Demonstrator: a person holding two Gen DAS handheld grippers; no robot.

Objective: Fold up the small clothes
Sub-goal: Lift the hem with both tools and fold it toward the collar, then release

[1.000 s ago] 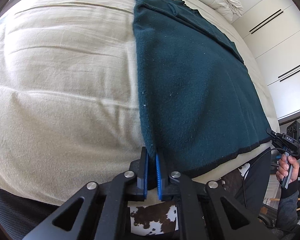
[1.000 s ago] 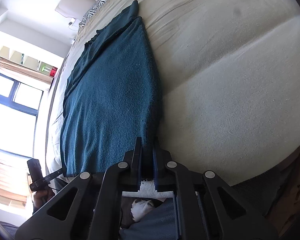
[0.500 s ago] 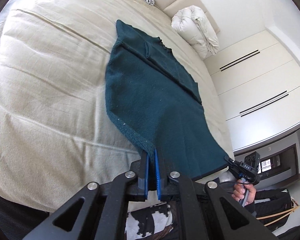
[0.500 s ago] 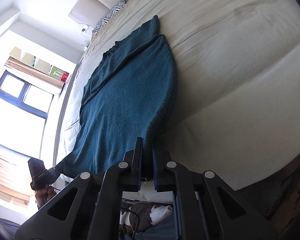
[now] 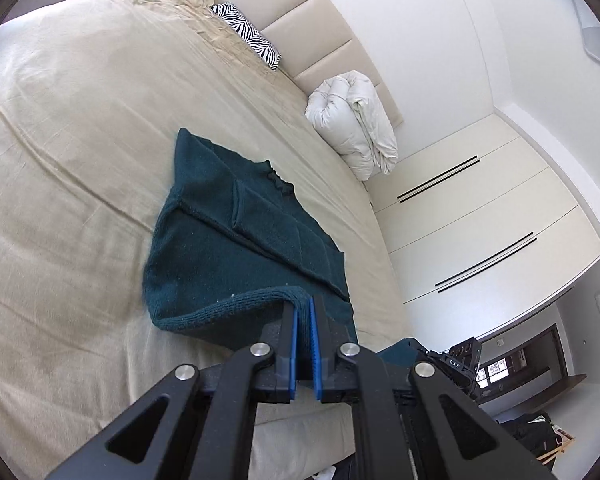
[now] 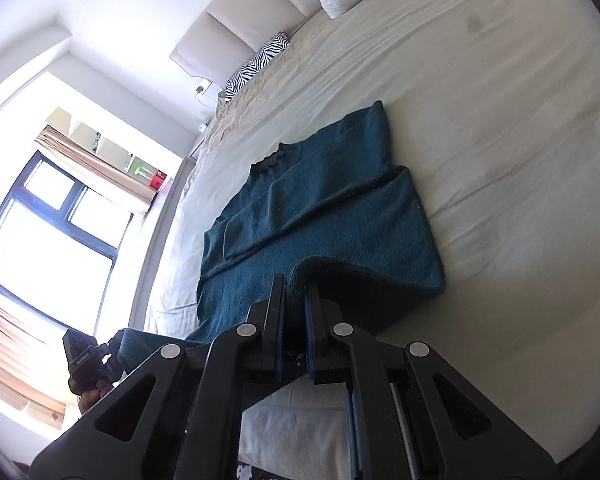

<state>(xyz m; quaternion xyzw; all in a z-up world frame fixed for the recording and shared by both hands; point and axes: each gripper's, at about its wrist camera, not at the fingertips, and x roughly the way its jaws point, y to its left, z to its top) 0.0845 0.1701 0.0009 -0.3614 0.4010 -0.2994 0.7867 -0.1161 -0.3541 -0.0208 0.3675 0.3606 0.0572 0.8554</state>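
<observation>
Left gripper [image 5: 303,312]: I have its blue-padded fingers [image 5: 293,344] pressed nearly together, pinching the ribbed hem of the teal sweater [image 5: 220,248] at one bottom corner. The hem curls up off the bed [image 5: 60,160] from the fold line to the pads.

Right gripper [image 6: 294,292]: fingers [image 6: 278,320] likewise almost closed, clamped on the other bottom corner of the hem. From this side I see the cloth rise in a rounded fold just ahead of the tips.

Sweater lies lengthwise on the beige sheet, neck toward the headboard [image 5: 320,40], both sleeves folded in across the body. Upper half flat on the mattress; lower edge lifted between my two grippers, near the foot edge of the bed.

Each wrist view catches the opposite gripper low at the frame edge, a strip of teal cloth running to it.

At the head edge: zebra-print pillow [image 5: 248,36] and a rolled white duvet [image 5: 356,124], both well apart from the sweater.
</observation>
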